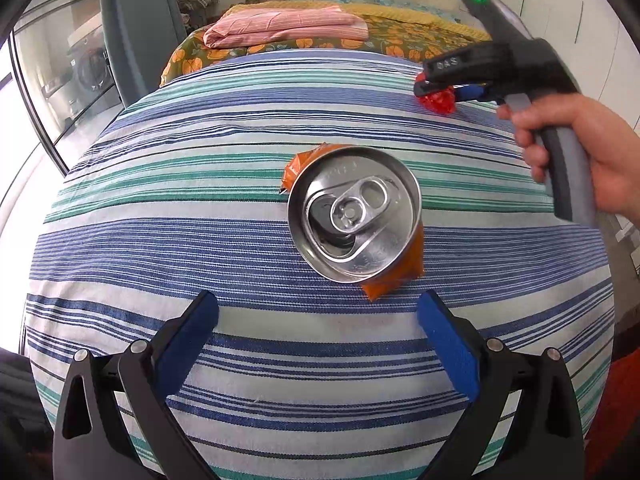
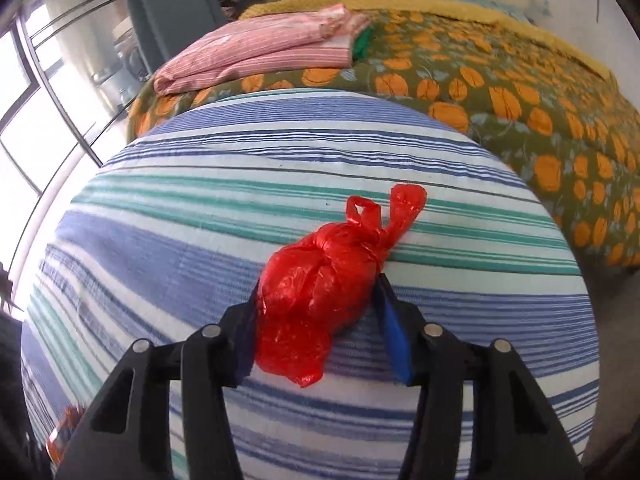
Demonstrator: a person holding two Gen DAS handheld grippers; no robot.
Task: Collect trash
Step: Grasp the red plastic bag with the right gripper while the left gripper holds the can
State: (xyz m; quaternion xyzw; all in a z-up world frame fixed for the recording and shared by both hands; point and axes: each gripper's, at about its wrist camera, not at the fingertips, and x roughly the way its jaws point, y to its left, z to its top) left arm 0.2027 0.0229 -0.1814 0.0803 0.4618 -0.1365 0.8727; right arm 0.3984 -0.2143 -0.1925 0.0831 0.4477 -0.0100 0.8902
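While the right claw (image 2: pixel 316 312) pinches a knotted red plastic bag (image 2: pixel 320 292) on the striped bed (image 1: pixel 160 240), the left claw (image 1: pixel 318 320) gapes empty near the drink can (image 1: pixel 354 214) – can and orange wrapper (image 1: pixel 400 280) remain – nothing binned yet

The left gripper (image 1: pixel 318 314) is held tilted downward, its jaws spread wide with nothing between the blue pads (image 1: pixel 186 344). The right gripper (image 2: pixel 316 308) is angled downward too, and its pads (image 2: pixel 394 336) are pressed against both sides of a red bag (image 2: pixel 316 284). In the left wrist view, its grey handle is seen wrapped by the right hand (image 1: pixel 588 160).
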